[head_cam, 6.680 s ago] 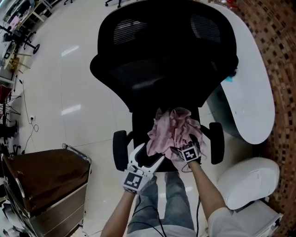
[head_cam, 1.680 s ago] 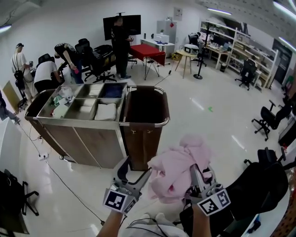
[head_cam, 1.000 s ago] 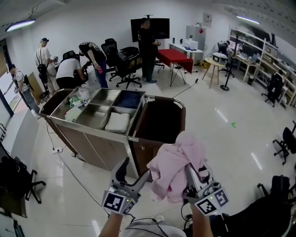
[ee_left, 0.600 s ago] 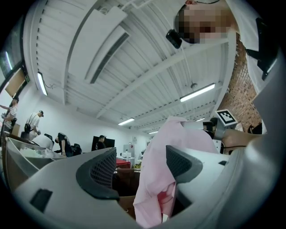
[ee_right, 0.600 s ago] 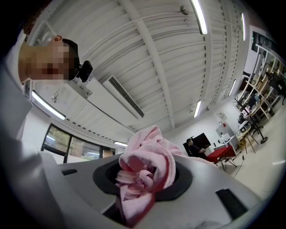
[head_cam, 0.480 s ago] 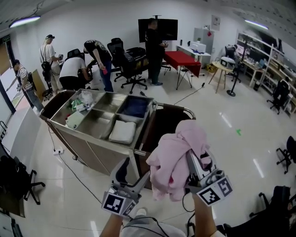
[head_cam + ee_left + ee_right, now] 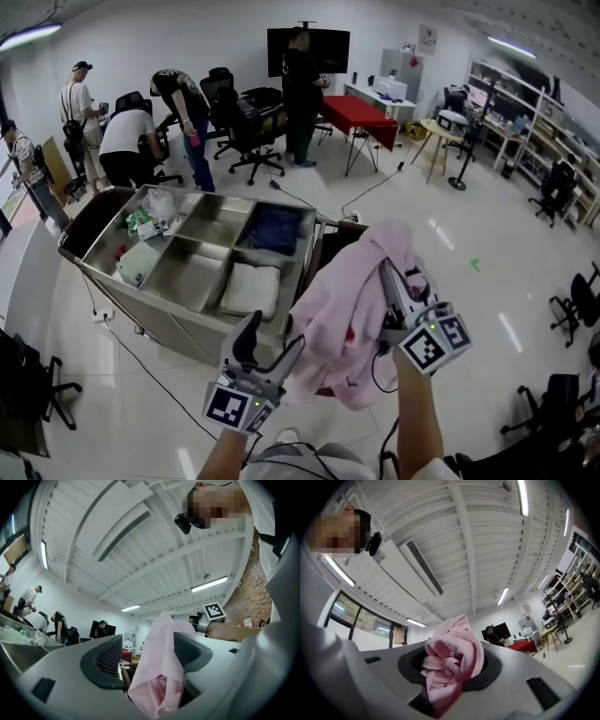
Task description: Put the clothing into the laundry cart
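Note:
A pink garment (image 7: pixel 345 305) hangs bunched from my right gripper (image 7: pixel 392 277), which is shut on it and held up over the near corner of the cart. In the right gripper view the pink cloth (image 7: pixel 452 663) is squeezed between the jaws of the right gripper (image 7: pixel 449 671). My left gripper (image 7: pixel 272 339) is lower and to the left, open. A fold of the garment (image 7: pixel 157 667) hangs loosely between the spread jaws of the left gripper (image 7: pixel 146 654). The laundry cart's dark bag (image 7: pixel 339 236) shows just beyond the garment, mostly hidden by it.
A steel housekeeping trolley (image 7: pixel 103 281) joins the bag on the left, with compartments holding a folded white towel (image 7: pixel 249 289), a dark blue cloth (image 7: pixel 275 229) and small items. Several people (image 7: pixel 127 141) and office chairs (image 7: pixel 246 117) stand at the back. A red table (image 7: pixel 356 111) is farther off.
The garment was lifted off the black chair and carried across to the cart. Over the last second the cart came nearer and my right gripper rose with the cloth above the bag's corner.

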`<state>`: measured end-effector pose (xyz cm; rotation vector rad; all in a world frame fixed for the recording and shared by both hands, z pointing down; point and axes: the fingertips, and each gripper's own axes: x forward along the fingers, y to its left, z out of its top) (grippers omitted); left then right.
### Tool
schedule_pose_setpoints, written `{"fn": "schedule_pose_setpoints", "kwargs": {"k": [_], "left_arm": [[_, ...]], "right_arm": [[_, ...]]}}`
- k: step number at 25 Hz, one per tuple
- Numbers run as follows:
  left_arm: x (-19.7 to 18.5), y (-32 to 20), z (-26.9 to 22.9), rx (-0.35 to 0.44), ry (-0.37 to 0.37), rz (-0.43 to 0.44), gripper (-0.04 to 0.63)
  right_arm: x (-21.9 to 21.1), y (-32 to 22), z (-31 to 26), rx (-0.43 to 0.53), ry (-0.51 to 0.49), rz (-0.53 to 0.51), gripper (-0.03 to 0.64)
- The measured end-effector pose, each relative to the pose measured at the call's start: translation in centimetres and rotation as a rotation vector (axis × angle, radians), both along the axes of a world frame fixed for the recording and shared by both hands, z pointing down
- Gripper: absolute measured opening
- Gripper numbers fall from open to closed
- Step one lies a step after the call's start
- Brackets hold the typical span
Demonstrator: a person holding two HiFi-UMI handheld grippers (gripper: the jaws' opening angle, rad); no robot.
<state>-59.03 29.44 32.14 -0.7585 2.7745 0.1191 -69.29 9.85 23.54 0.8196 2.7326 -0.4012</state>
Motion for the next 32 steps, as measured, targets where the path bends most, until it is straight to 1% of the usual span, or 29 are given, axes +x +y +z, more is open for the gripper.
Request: {"fn": "schedule_pose_setpoints", "kwargs": {"k": [2,5,7,8,10,15,19,22,24,26,27,28,29,31,32], "left_arm": [[-0.9,-0.2,0.4,0.002,0.013,0.013,0.336],[-1.6,-0.9,1.4,-0.021,0.033,0.018,0.335],[-2.1,-1.4,1.8,-0.029,0.041,0.012,0.336],[-2.2,-1.8,1.9,-0.03,0.045,0.011,0.336],[-2.4,-2.6,2.1,-0.04,0.049,0.007,0.336],[-3.1,-4.1,2.5,-0.048,0.058,-0.003,0.336],[-3.5,-5.0,2.3,-0.054,0.044,-0.005,0.335],[-3.8,-5.4,2.0,-0.063,0.037,-0.016,0.334],[-3.8,-5.7,1.9,-0.079,0.028,-0.026,0.336],[-3.8,-6.0,1.9,-0.102,0.019,-0.036,0.336],[-3.7,-6.1,2.0,-0.11,0.021,-0.042,0.336],[-3.6,-6.3,2.1,-0.111,0.027,-0.046,0.336],[-3.5,-6.4,2.3,-0.11,0.035,-0.05,0.336],[-3.3,-6.3,2.8,-0.114,0.044,-0.059,0.336],[-3.2,-6.3,2.9,-0.113,0.053,-0.061,0.336]], "right_arm": [[-2.8,0.6,3.6,0.079,0.097,0.009,0.158],[-5.7,0.5,11.4,0.179,0.291,0.037,0.196],[-6.2,-0.2,15.0,0.192,0.374,0.047,0.224],[-6.0,-0.7,15.7,0.184,0.388,0.043,0.258],[-5.5,-1.7,15.5,0.164,0.368,0.034,0.314],[-3.8,-3.3,13.0,0.1,0.267,0.011,0.313],[-1.2,-4.1,10.5,0.081,0.161,0.016,0.313],[0.9,-4.2,9.3,0.116,0.085,0.025,0.313],[2.1,-4.5,9.0,0.149,0.046,0.051,0.313],[3.1,-5.0,8.7,0.15,0.018,0.086,0.313],[3.5,-5.1,8.8,0.146,0.009,0.101,0.34],[3.9,-5.1,9.0,0.146,0.006,0.111,0.398],[4.3,-5.1,9.3,0.149,0.009,0.118,0.438],[4.7,-4.9,10.1,0.156,0.024,0.122,0.459],[4.9,-4.9,10.5,0.157,0.034,0.121,0.459]]}}
